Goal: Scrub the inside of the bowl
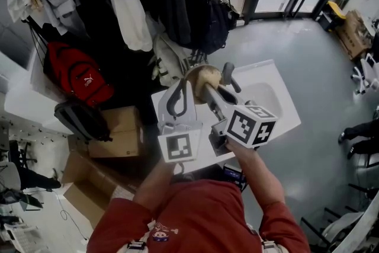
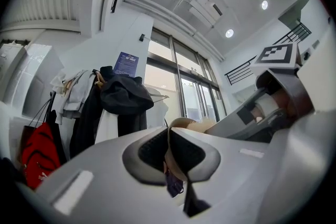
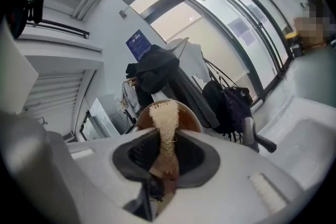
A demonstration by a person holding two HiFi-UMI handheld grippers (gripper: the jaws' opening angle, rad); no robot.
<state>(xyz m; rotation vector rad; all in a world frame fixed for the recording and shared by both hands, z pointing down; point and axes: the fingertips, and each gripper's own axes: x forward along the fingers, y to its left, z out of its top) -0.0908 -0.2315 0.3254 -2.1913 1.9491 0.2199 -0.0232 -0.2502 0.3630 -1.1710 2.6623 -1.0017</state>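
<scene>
Left tongs nearly closed, clamped on rim of bowl. Bowl held up, tilted, over white counter with sink. Right tongs closed on pale fibrous scrubber, tip reaching into bowl. Bowl round, tan outside, brown inside. Count: one bowl, one scrubber, two tongs.

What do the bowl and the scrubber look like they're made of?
Bowl: probably wood or bamboo with a matte finish; it is tan-brown with a thin rim and no shine.
Scrubber: likely loofah or coarse plant fibre; it is pale cream and rough-textured with stray strands.
</scene>
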